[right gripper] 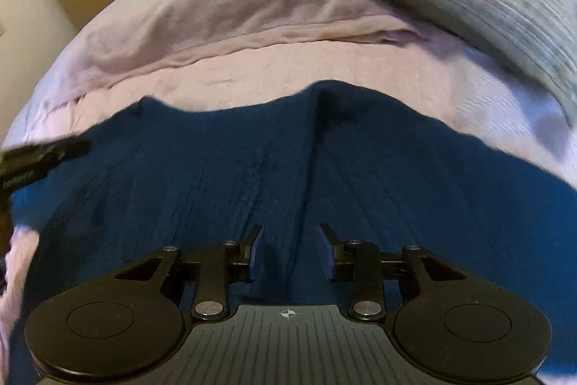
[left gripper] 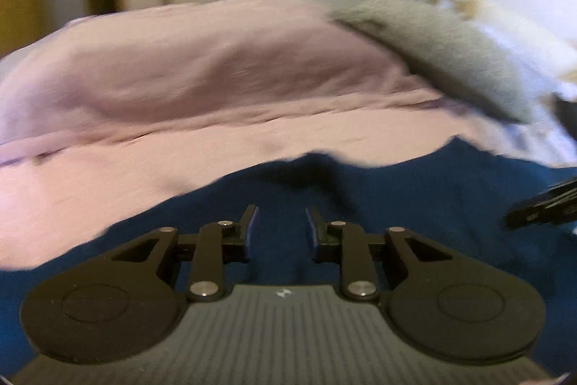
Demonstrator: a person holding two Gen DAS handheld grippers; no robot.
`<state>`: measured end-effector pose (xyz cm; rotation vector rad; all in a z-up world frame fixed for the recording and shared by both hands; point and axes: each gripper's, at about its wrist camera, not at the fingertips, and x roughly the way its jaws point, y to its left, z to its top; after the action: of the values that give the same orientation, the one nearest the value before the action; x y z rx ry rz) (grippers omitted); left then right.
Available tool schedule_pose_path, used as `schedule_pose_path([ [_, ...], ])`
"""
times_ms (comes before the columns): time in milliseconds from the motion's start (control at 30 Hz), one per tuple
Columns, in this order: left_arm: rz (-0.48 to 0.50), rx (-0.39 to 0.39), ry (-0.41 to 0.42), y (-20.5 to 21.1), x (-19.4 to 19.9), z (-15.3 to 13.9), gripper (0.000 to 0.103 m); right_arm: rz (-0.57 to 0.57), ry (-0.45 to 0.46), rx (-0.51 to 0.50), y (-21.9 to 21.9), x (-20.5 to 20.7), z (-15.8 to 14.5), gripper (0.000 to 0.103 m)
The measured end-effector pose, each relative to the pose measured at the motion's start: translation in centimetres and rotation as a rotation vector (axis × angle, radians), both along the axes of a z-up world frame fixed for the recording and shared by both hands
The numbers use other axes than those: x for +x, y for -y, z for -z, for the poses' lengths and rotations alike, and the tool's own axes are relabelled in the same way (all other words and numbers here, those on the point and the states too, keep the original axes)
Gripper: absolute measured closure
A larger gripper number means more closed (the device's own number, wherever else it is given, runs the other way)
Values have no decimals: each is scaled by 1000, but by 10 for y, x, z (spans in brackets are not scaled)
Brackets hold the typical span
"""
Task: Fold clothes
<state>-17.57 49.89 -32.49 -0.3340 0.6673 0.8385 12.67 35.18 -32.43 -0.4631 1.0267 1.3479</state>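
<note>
The blue garment point(right gripper: 288, 168) lies spread on the pink bedding point(right gripper: 252, 67), filling the lower half of both frames. Left gripper point(left gripper: 280, 228) and right gripper point(right gripper: 290, 249) hover over it, jaws parted, nothing between them. It looks soft, light and limp, likely to sag and bunch, so pinching its wavy far edge near the corners seems best.

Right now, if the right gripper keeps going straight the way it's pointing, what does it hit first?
Most likely the dark blue garment spread on the pink bedcover. The right gripper points down at it with open jaws and nothing between them. How far above the cloth it is, the blurred picture does not settle.
</note>
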Motion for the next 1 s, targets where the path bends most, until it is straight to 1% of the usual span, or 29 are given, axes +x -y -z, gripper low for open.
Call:
schedule_pose_path([
  [133,-168,-25,-106,-6,-49,-8,77,71,-33,-18,4,-3,-10,67],
  [200,-259,-21,-165,-9,-82,-10,73,82,-49,-26,3,-10,-13,67],
  [267,-358,-21,-224,-15,-120,-10,72,89,-38,-33,1,-20,-20,67],
  [333,-460,-31,-256,-23,-158,-10,72,96,-30,-40,-3,-33,-23,67],
  [467,-654,-86,-224,-44,-245,-4,71,115,-28,-46,-14,-63,-26,67],
  [533,-722,-119,-196,-56,-280,0,71,129,-19,-38,-19,-80,-28,67],
  [633,-802,-153,-111,-73,-322,5,66,139,-24,-29,-25,-107,-29,67],
  [733,-855,-177,-29,-87,-344,11,64,148,-28,-22,-31,-132,-30,67],
  [833,-889,-199,15,-103,-354,24,63,145,-24,-19,-31,-150,-32,67],
  [933,-913,-195,28,-106,-355,36,62,137,-5,-23,-30,-161,-33,67],
  [1000,-909,-176,16,-110,-352,42,67,138,11,-28,-25,-163,-34,67],
])
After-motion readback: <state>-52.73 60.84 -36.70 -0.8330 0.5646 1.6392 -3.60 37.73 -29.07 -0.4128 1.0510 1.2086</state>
